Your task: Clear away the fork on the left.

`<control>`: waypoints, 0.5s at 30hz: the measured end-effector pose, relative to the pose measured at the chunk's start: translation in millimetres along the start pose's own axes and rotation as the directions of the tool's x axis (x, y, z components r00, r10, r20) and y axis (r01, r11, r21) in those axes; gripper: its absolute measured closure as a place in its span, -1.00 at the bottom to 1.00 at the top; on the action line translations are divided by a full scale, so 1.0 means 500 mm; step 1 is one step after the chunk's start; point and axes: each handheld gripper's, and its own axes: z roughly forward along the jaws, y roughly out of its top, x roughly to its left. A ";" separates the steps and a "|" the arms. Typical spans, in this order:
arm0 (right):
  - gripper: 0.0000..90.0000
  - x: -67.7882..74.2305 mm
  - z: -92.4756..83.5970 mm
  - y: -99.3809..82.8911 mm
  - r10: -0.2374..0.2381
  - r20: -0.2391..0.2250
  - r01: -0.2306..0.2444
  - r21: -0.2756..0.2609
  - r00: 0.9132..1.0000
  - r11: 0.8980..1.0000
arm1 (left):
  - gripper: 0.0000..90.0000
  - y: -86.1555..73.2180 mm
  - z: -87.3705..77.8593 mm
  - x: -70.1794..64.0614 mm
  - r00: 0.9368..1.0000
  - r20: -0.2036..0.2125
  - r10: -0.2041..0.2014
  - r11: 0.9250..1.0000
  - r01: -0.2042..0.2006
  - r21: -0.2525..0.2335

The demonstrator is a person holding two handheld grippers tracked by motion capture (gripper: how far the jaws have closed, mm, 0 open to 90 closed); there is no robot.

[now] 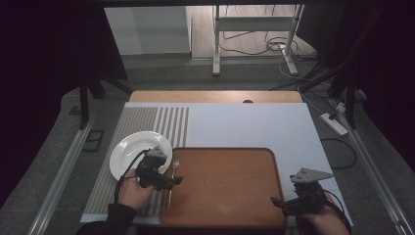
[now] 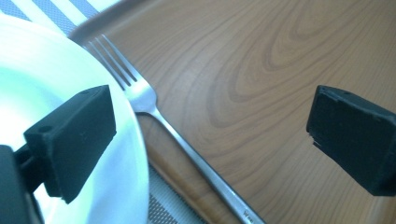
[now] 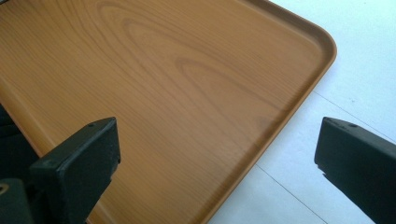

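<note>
Now both grippers hover with jaws spread wide and empty over a wooden tray on the worktop.

Seen from the high view, the left gripper [image 1: 157,172] sits at about 8 o'clock of the tray [image 1: 225,196], above the fork [image 1: 172,177] that lies along the tray's left rim, tines toward 12 o'clock. A white plate [image 1: 131,149] rests just beside the fork at 10 o'clock of the tray, on a striped mat [image 1: 142,121]. In the left gripper view the fork [image 2: 187,144] runs between the jaws, untouched. The right gripper [image 1: 299,196] hangs at the tray's 4 o'clock corner, its jaws straddling the tray rim [image 3: 299,93].
</note>
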 end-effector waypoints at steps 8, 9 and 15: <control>-0.98 0.000 0.000 0.000 0.001 0.001 -0.001 0.000 1.000 1.000 | -1.00 -0.023 -0.020 0.002 1.000 -0.028 -0.001 1.000 0.001 -0.023; -0.98 0.000 0.000 0.000 0.001 0.001 -0.001 0.000 1.000 1.000 | -1.00 -0.026 -0.022 0.002 1.000 -0.030 0.001 1.000 -0.002 -0.028; -0.98 0.000 0.000 0.000 0.002 0.002 -0.002 0.000 1.000 1.000 | -1.00 -0.045 -0.040 0.003 0.999 -0.036 0.006 0.999 -0.008 -0.045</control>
